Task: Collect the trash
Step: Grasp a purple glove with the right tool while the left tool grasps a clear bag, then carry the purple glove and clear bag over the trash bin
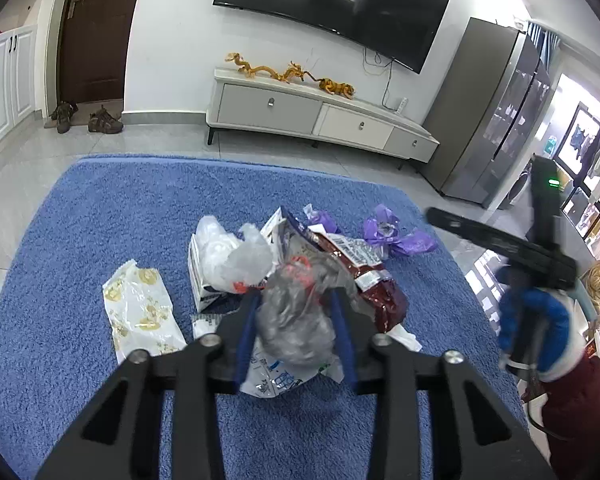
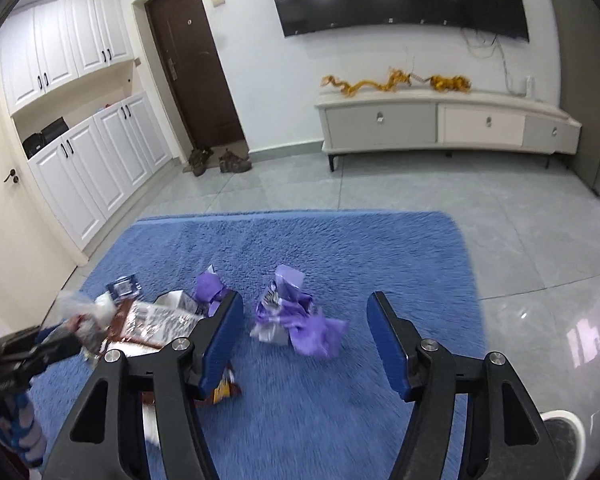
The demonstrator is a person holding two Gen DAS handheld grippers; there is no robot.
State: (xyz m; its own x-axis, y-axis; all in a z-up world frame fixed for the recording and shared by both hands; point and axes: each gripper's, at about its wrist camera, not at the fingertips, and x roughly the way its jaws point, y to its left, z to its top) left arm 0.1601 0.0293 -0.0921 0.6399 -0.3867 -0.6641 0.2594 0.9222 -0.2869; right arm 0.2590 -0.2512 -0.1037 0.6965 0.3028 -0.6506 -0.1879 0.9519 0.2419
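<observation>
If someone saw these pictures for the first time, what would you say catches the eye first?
Probably the heap of trash on the blue rug, where the left gripper is shut on a crumpled clear plastic bag. Next, the purple wrapper lying between the open fingers of the right gripper. Behind, golden dragon figures sit on the TV cabinet.

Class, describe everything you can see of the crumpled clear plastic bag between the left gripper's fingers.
The clear plastic bag is a thin, greyish, see-through film, crumpled into a wad with a red patch near its top. The left gripper is shut on it, one blue pad pressing each side. It hangs above the other wrappers on the blue rug. Motion blur hides finer detail.
</observation>
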